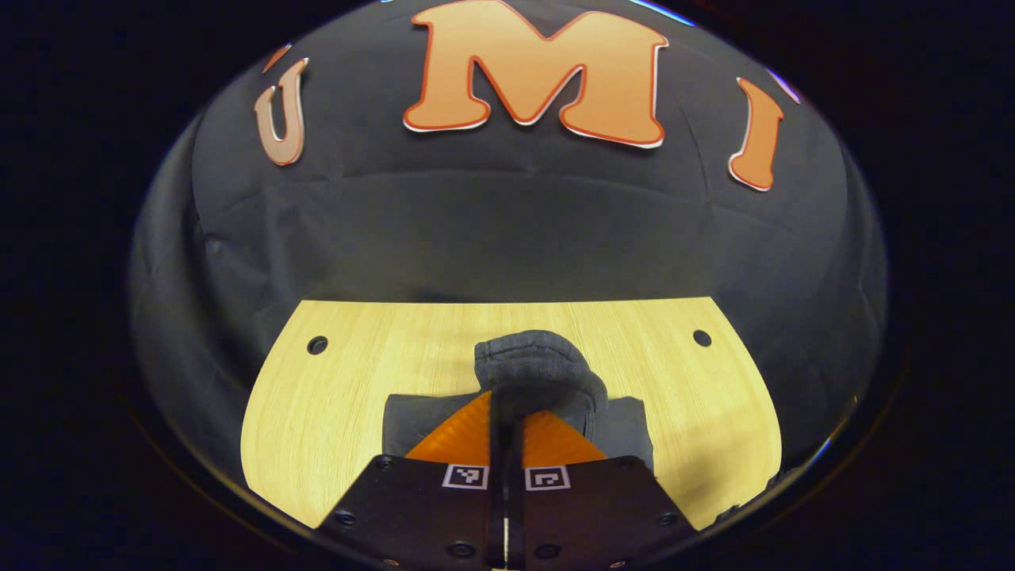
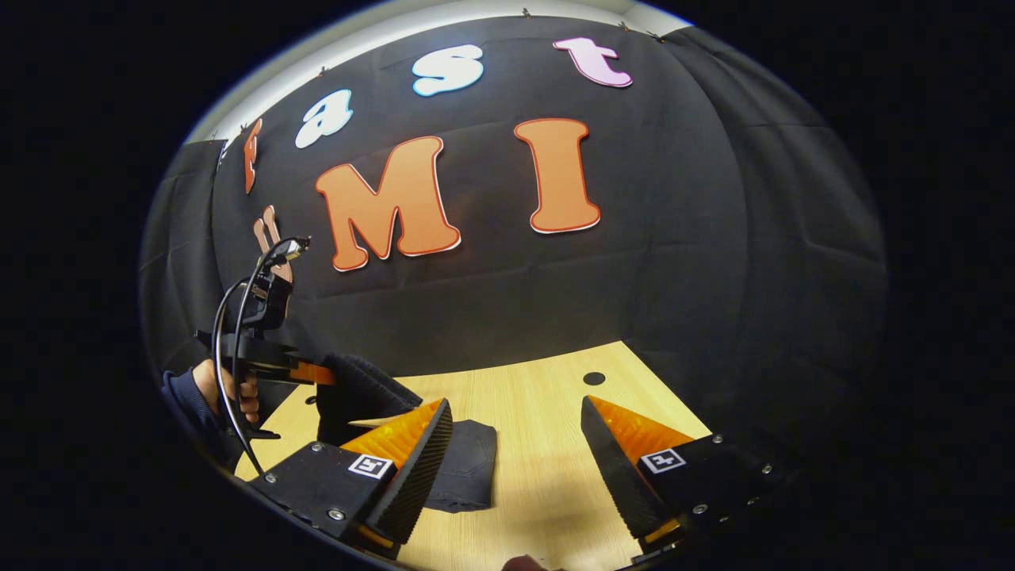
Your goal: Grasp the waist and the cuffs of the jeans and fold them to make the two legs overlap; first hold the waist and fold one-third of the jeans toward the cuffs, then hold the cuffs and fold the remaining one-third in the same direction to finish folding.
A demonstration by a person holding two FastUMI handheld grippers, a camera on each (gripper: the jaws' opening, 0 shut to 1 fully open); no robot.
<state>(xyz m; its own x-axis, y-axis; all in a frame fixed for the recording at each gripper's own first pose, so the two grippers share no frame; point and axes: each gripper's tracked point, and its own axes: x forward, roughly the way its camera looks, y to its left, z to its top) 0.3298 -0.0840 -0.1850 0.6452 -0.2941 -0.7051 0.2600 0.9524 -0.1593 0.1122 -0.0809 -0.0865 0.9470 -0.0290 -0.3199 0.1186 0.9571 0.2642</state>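
While clamped, jeans [image 1: 539, 377] bunched between left gripper [image 1: 506, 424] fingers.

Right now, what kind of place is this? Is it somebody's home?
Probably not a home. It looks like a recording booth: black cloth hangs as the wall behind a bare wooden table, and a person's hand holds a gripper shut on dark jeans.
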